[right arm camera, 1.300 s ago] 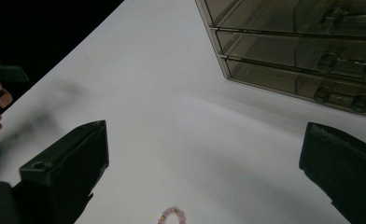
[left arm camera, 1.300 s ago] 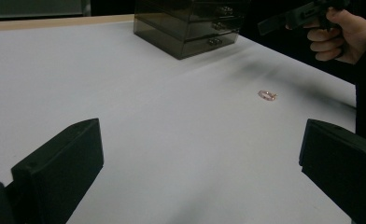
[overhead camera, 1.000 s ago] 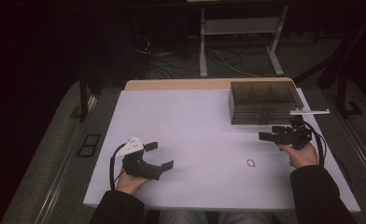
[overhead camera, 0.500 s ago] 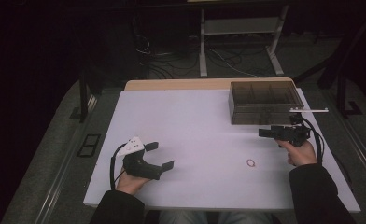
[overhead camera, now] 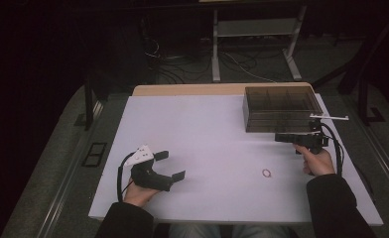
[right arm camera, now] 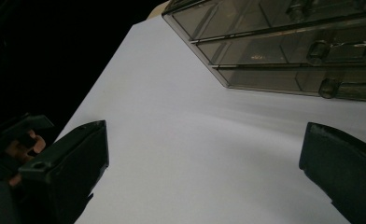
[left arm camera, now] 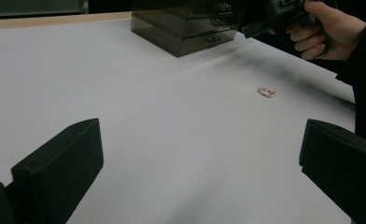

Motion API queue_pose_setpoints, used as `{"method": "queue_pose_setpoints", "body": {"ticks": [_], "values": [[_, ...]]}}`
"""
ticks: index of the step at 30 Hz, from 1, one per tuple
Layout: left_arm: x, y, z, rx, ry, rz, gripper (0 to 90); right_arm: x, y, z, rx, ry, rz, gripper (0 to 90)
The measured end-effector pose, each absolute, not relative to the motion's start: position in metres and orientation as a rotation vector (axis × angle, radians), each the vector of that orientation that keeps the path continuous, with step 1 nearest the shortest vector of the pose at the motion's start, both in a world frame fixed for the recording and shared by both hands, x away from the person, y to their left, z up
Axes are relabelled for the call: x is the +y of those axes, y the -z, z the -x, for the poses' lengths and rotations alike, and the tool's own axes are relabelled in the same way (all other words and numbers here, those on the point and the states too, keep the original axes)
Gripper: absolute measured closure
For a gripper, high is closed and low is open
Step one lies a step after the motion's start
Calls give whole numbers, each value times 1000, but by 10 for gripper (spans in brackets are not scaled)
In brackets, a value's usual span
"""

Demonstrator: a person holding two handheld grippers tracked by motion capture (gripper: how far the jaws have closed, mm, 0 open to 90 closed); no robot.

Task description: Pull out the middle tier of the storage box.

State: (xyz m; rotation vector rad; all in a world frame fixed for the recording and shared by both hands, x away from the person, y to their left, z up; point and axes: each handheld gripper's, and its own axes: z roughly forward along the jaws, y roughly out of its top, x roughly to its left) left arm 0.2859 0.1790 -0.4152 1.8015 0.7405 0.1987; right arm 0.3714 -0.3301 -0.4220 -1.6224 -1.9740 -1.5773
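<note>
A smoky see-through drawer box (overhead camera: pixel 279 109) stands at the table's back right; its small drawers with ring pulls face me (right arm camera: pixel 284 42). A small pinkish ring (overhead camera: pixel 267 173) lies on the white table (overhead camera: pixel 207 129) in front of it, also visible in the left gripper view (left arm camera: pixel 266 92). My right gripper (overhead camera: pixel 280 137) hovers just before the box, pointing left, jaws wide apart (right arm camera: pixel 202 154) with nothing between them. My left gripper (overhead camera: pixel 170 165) rests near the front left edge, open and empty (left arm camera: pixel 200 154), aimed toward the ring.
The person's right hand (left arm camera: pixel 328 28) grips the other gripper near the box (left arm camera: pixel 186 28). Dark floor, cables and a white metal frame (overhead camera: pixel 254 44) lie beyond the table's far edge. A wooden strip (overhead camera: pixel 192 89) borders the back.
The right gripper has edged slightly up toward the drawer box. The left gripper and the ring have not moved.
</note>
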Motion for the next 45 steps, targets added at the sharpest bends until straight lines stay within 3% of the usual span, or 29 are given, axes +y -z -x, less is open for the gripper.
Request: {"method": "queue_pose_setpoints", "body": {"ticks": [45], "values": [[179,415,-288,736,-193,-1803,0,-347,450,-387,-1413,1621,1966,8]]}}
